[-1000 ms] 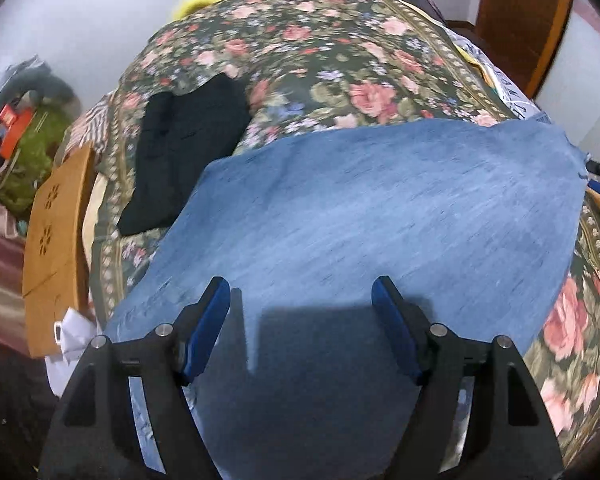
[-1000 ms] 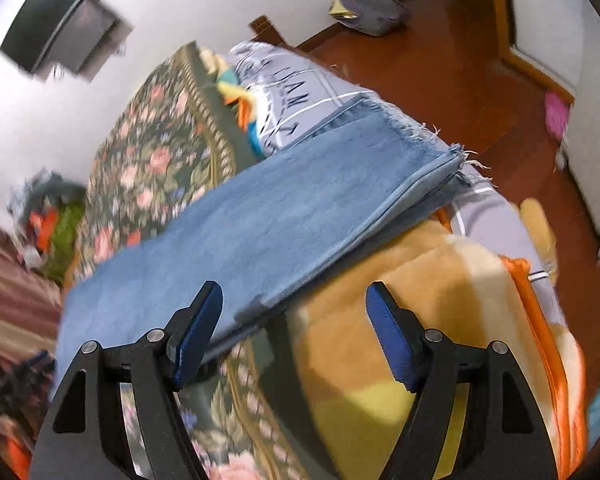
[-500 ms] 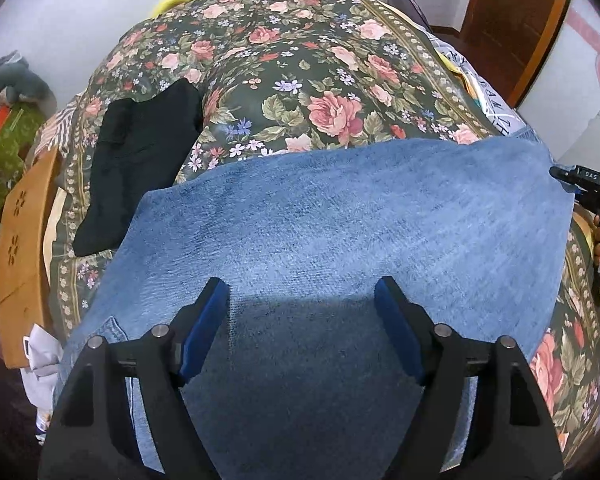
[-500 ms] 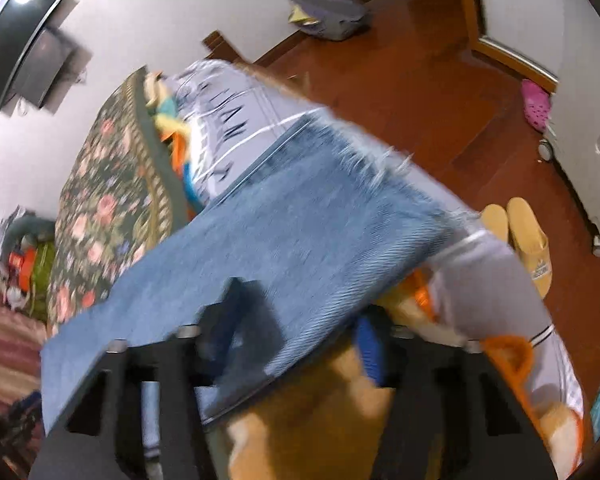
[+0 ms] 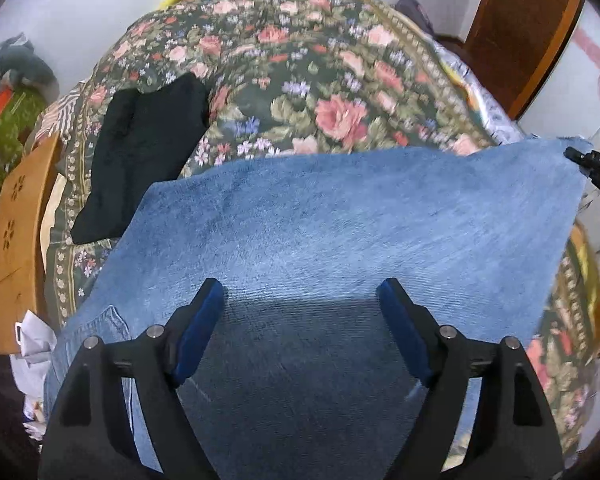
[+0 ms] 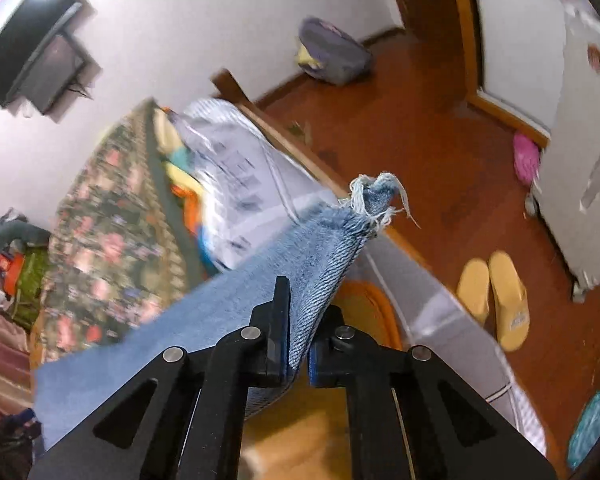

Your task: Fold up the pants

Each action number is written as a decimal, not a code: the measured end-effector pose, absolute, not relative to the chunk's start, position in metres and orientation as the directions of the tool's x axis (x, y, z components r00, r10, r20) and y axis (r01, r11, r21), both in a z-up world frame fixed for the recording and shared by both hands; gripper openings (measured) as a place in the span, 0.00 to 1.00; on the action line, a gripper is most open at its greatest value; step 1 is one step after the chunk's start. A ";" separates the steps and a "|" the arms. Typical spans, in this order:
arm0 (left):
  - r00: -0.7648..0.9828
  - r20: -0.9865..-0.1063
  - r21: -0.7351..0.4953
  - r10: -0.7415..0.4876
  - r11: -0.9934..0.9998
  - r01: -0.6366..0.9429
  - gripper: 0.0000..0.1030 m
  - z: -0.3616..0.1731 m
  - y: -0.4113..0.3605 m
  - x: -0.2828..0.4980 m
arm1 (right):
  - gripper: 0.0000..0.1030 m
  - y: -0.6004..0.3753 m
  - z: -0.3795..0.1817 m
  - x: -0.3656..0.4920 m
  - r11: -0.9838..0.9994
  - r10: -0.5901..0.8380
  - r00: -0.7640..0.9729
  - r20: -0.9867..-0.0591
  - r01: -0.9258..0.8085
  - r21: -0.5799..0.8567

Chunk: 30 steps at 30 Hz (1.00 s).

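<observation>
**Right claw lifts the hem of blue jeans while the left claw waits open above them**

At the far left of the left wrist view, a wooden board (image 5: 18, 236) leans beside the bed, and a black garment (image 5: 140, 152) lies on the floral bedspread (image 5: 320, 80). The pants (image 5: 340, 232), blue denim, are spread flat across the bed, waist end nearest that camera. The left claw (image 5: 300, 320) hangs over them with its blue pads wide apart, gripping nothing. At the right edge, the pants' far corner rises off the bed.

In the right wrist view, the right claw (image 6: 298, 344) is pinched closed on the frayed hem (image 6: 374, 200), the denim bunched between the pads. Beyond it lie a wooden floor (image 6: 420, 128) and yellow slippers (image 6: 494, 300).

The step appears to be carrying the hem toward the waist. Done well, the right claw would likely keep its grip firm and travel level, so the leg lays over evenly; the left claw could pin the waist to stop sliding. The corner grip risks a skewed fold.
</observation>
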<state>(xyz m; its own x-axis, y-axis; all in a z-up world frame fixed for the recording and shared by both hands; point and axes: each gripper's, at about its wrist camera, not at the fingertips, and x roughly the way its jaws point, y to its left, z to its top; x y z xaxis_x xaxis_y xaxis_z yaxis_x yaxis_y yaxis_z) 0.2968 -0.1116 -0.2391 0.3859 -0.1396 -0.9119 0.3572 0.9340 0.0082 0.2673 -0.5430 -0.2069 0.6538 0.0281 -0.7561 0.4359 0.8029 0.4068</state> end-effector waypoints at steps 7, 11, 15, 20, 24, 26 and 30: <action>0.519 -0.832 0.012 -0.196 0.929 0.369 0.78 -0.187 -0.110 0.267 | 0.05 -0.493 -0.104 0.269 0.892 0.055 0.788 -0.613 0.237 0.384; 0.567 -0.787 -0.032 -0.243 0.934 0.355 0.78 -0.160 -0.096 0.253 | 0.05 -0.450 -0.057 0.269 0.917 0.123 0.843 -0.524 0.105 0.384; 0.615 -0.751 -0.039 -0.239 0.946 0.321 0.79 -0.143 -0.079 0.243 | 0.05 -0.399 -0.030 0.273 0.921 0.223 0.860 -0.460 -0.032 0.388; 0.651 -0.723 -0.052 -0.230 0.959 0.280 0.79 -0.132 -0.052 0.231 | 0.05 -0.334 -0.033 0.287 0.919 0.327 0.823 -0.464 -0.163 0.358; 0.669 -0.712 -0.059 -0.214 0.967 0.246 0.80 -0.129 -0.028 0.222 | 0.05 -0.287 -0.059 0.301 0.910 0.397 0.753 -0.525 -0.247 0.333; 0.672 -0.710 -0.070 -0.211 0.970 0.231 0.81 -0.130 -0.018 0.219 | 0.05 -0.268 -0.077 0.305 0.902 0.426 0.704 -0.568 -0.282 0.327; 0.665 -0.720 -0.088 -0.200 0.976 0.198 0.82 -0.138 -0.003 0.218 | 0.05 -0.226 -0.121 0.308 0.883 0.466 0.581 -0.668 -0.360 0.302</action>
<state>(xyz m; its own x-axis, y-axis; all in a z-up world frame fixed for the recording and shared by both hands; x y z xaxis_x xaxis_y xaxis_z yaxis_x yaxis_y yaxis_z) 0.2181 -0.0026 -0.1381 0.6652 -0.1995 -0.7195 0.1977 0.9763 -0.0879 0.3077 -0.2262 -0.1211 0.5810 0.4656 -0.6676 -0.3602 0.8826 0.3021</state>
